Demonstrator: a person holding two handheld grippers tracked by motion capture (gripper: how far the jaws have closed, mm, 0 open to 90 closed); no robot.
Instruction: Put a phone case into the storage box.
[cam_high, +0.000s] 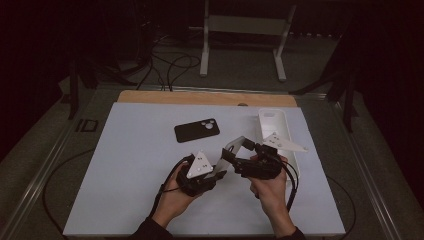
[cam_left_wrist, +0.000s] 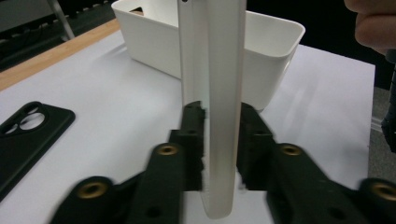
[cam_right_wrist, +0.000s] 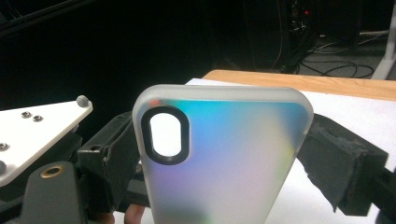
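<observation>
We hold the frosted phone case in mid-frame, above the desk. The right claw clamps its sides; the left claw grips its edge loosely, so it could slip.

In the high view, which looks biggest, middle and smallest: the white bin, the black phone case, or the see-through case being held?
1. White bin.
2. Black phone case.
3. See-through case, though it is tilted and partly hidden, so its rank against the black one is unsure.

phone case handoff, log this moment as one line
held: translucent phone case | right gripper: gripping its edges | left gripper: astride its thin side | black case: on table
</observation>
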